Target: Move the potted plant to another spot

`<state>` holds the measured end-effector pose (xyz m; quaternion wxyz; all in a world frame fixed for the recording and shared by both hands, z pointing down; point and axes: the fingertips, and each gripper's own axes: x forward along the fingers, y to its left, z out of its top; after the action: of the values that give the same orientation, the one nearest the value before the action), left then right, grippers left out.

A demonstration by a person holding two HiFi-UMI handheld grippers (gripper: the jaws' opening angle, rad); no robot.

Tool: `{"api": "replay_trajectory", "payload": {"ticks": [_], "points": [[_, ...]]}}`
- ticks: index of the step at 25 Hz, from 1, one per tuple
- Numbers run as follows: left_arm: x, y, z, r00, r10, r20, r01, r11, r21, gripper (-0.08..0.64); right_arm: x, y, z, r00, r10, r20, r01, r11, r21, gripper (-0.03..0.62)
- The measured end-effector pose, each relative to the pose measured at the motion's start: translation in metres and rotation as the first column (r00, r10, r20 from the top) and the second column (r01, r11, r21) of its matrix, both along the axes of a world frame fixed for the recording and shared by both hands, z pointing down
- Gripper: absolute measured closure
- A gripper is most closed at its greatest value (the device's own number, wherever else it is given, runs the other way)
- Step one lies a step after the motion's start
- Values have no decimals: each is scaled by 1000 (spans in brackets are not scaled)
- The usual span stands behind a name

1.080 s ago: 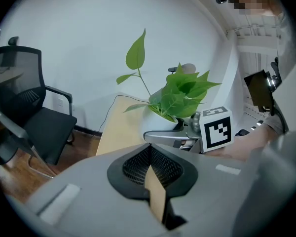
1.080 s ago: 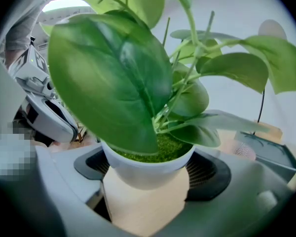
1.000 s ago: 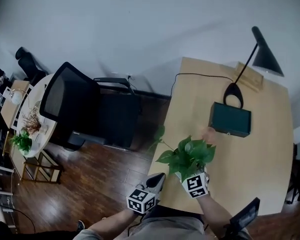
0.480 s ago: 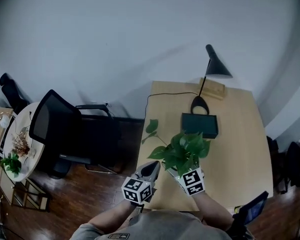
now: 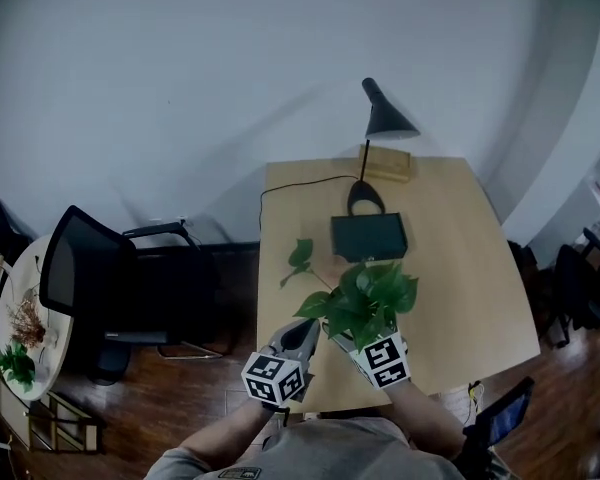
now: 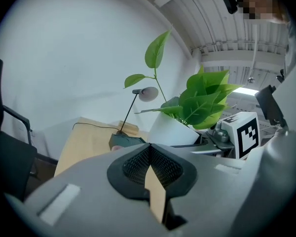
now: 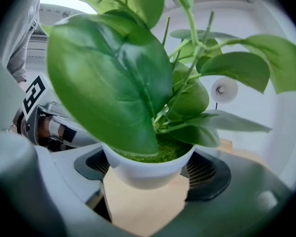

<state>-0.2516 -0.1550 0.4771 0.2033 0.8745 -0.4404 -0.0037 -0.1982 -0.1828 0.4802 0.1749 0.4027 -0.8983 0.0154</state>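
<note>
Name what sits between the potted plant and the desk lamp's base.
A dark box lies between the potted plant and the lamp base; the head view shows it.

the right gripper (image 7: 147,174) jaws clamp the potted plant's (image 7: 148,169) white pot.

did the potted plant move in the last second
Yes. In the head view the potted plant, held in the right gripper, has shifted right against the dark box: it was off its left corner, now it is straight in front.
</note>
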Motion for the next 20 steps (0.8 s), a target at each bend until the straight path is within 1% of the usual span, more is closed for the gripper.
{"api": "replay_trajectory", "payload": {"ticks": [6,11,14,18,20], "points": [[36,-1,2,999,53,-5,-53,999,-6,568,40,2,2,998,66,3,-66,998,-1,120],[94,-16,3,998,69,13,-69,998,-2,568,100,-10,2,996,84,13,-84,996,9,120],[138,-29,4,999,45,14,-46,999,5,568,145,-23,5,998,66,11,-66,998,19,120],[197,-49,7,1000,-25,12,25,1000,-12,568,206,-40,5,1000,15,5,-15,1000,5,120],[224,-55,7,999,-47,21,48,999,-18,568,236,-49,6,1000,-5,2,5,1000,-3,120]]}}
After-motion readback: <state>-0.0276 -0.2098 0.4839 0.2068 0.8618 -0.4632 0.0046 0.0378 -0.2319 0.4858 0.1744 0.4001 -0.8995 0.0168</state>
